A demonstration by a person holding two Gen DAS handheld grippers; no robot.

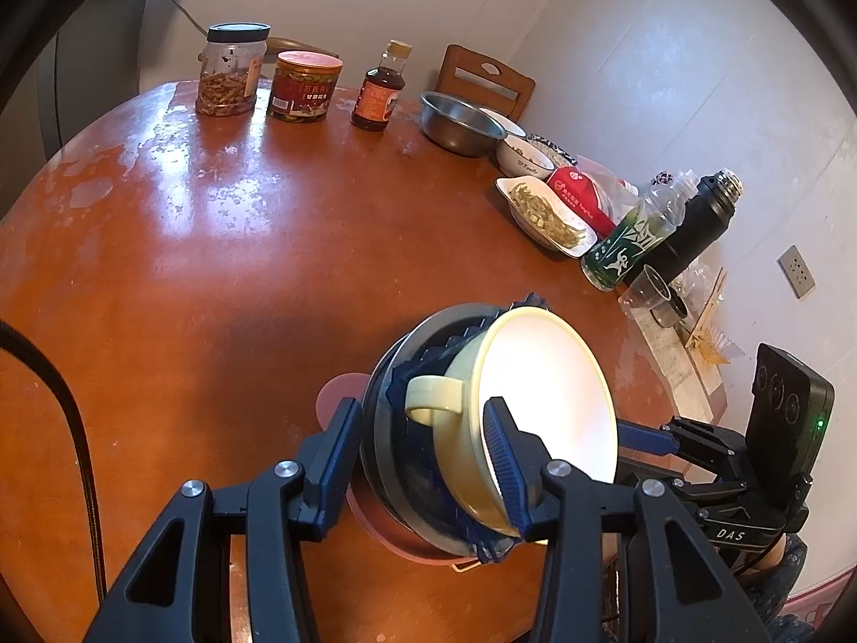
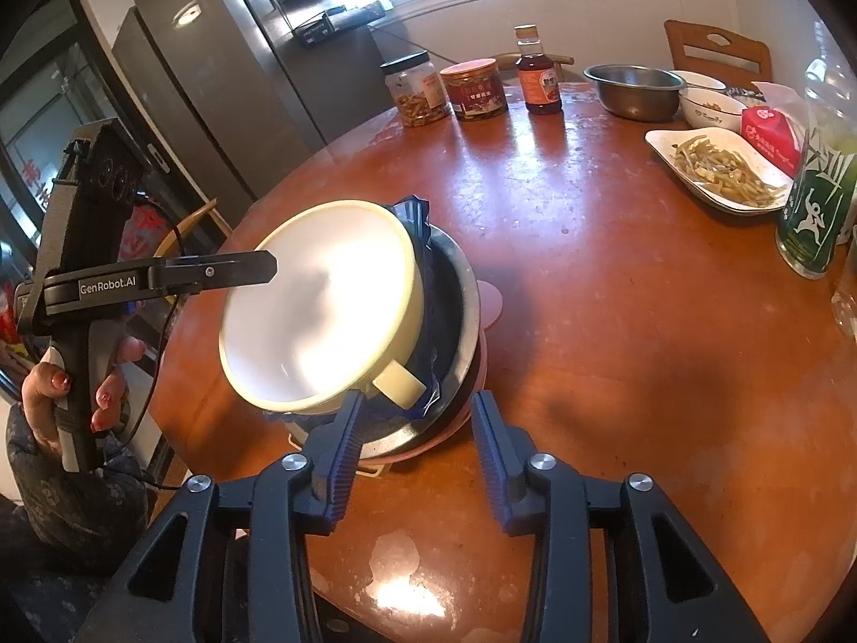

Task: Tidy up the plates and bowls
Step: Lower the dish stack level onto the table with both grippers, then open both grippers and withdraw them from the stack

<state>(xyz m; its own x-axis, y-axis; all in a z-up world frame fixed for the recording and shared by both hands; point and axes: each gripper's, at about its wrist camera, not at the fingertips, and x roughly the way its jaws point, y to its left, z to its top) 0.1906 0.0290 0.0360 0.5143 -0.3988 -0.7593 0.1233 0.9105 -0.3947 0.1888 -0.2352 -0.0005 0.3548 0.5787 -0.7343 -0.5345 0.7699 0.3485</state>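
A pale yellow bowl [image 1: 541, 375] with a side handle [image 1: 431, 399] lies tilted in a stack: a blue fluted dish [image 1: 412, 369], a steel bowl [image 1: 375, 428] and a pink plate [image 1: 337, 391] underneath. My left gripper [image 1: 420, 418] is shut across the stack's near rim, with one finger outside the steel bowl and the other inside the yellow bowl. My right gripper [image 2: 415, 412] stands open just short of the stack; the yellow bowl's handle [image 2: 399, 383] sits between its jaws, which do not press on it.
Along the far and right edge of the round wooden table [image 1: 214, 246] stand two jars [image 1: 230, 72], a sauce bottle [image 1: 377, 88], a steel basin [image 1: 460, 120], small bowls, a dish of greens [image 1: 546, 214], a green bottle [image 1: 626, 246] and a black flask [image 1: 691, 225]. A hand holds the left gripper's grip [image 2: 80, 375].
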